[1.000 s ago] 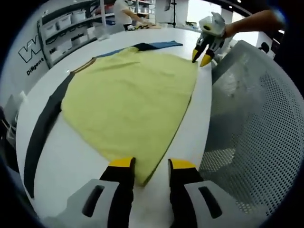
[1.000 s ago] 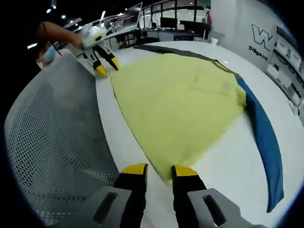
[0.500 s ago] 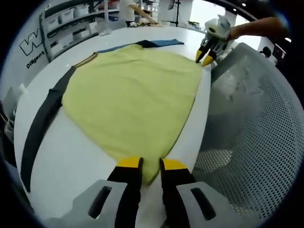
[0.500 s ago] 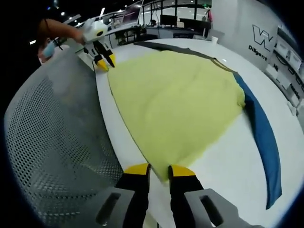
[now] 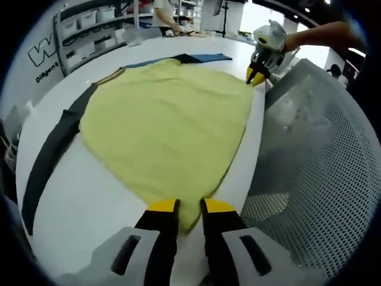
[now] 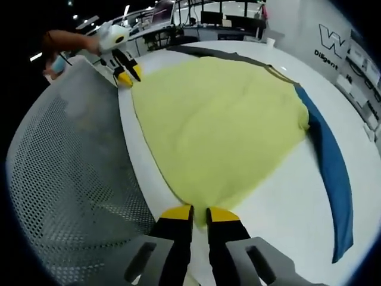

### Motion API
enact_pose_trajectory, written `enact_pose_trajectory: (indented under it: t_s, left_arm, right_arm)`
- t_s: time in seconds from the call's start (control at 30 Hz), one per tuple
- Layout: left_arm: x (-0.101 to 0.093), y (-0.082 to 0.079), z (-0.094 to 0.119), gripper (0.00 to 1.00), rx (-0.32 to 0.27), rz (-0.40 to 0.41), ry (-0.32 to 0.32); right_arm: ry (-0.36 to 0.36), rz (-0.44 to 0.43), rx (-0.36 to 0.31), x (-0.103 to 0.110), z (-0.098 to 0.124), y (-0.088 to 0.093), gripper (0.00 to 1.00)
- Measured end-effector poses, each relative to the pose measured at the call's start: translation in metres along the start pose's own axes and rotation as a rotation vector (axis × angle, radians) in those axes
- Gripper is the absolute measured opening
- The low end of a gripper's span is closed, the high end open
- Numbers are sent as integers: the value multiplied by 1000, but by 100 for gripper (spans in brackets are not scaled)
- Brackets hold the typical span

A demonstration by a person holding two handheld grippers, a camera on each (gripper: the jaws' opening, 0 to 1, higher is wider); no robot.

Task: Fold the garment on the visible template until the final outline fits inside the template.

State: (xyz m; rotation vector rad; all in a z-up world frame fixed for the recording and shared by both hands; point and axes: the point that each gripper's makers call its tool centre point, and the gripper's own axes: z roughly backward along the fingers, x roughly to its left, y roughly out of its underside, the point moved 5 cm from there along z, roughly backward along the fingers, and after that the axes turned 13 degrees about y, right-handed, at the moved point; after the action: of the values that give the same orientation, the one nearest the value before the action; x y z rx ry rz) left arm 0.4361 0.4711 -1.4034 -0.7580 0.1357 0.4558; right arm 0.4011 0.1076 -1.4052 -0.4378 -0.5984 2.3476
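The yellow garment (image 5: pixel 164 122) is spread flat on the white table (image 5: pixel 89 202), with a dark band (image 5: pixel 50 155) and a blue band (image 6: pixel 330 179) of the template seen along its far side. A mesh chair back (image 5: pixel 321 179) is seen beside the table. A second ago both pairs of jaws were held apart at the near corners. Now the left gripper (image 5: pixel 184 205) is pressed together on one corner of the cloth, and the right gripper (image 6: pixel 199 213) is pressed together on the other. So both corners are likely caught, and the first fold can probably be started by lifting them across.
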Motion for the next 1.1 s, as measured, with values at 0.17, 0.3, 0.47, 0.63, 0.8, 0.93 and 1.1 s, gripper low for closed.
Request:
enact_pose_trajectory:
  t_s: [0.17, 0.3, 0.47, 0.63, 0.8, 0.93, 1.1]
  left_arm:
    - [7, -6, 6, 23, -56, -14, -26]
    - [18, -18, 14, 29, -135, -54, -70]
    - [24, -30, 29, 29, -293, 30, -77]
    - [31, -15, 32, 28, -256, 35, -84]
    - [60, -1, 42, 31, -272, 106, -195]
    - [82, 1, 56, 34, -312, 161, -256]
    - [108, 4, 78, 36, -379, 235, -354]
  right_arm:
    - [8, 4, 9, 2, 0, 0, 3]
    - [22, 4, 12, 3, 0, 0, 4]
    - [26, 3, -10, 6, 1, 2, 8]
    - [24, 3, -15, 6, 1, 1, 8]
    - [20, 11, -7, 7, 1, 0, 10]
    - [18, 6, 0, 10, 1, -2, 15]
    - [25, 31, -11, 17, 0, -2, 21]
